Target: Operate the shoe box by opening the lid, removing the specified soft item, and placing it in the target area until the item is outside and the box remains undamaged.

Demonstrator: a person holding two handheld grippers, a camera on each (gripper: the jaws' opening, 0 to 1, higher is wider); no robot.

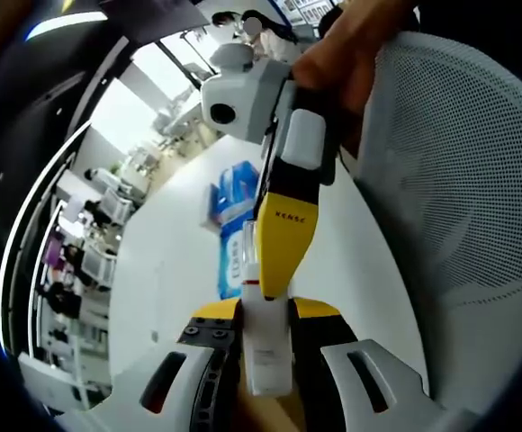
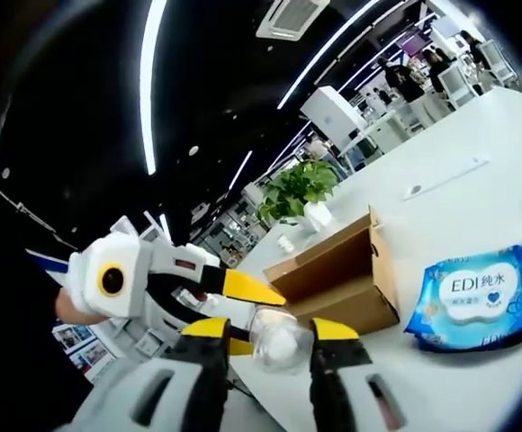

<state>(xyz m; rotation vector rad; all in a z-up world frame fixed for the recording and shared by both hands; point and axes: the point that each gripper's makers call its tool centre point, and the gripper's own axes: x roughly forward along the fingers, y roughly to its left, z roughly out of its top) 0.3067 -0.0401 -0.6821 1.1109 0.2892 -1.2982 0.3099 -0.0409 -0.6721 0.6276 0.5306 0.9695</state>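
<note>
The brown cardboard shoe box (image 2: 337, 274) stands on the white table (image 2: 450, 180) with its lid raised, so the opening step looks done. The removal also appears done: a small clear soft packet with white filling (image 2: 277, 340) is out of the box and held above the table edge. Placing it in the target area is what remains.

In the left gripper view, the left gripper (image 1: 268, 360) has its jaws closed on the packet's near end. In the right gripper view, the right gripper (image 2: 270, 346) brackets the packet; whether its jaws grip it is unclear. A blue wet-wipe pack (image 2: 477, 297) lies right of the box.
</note>
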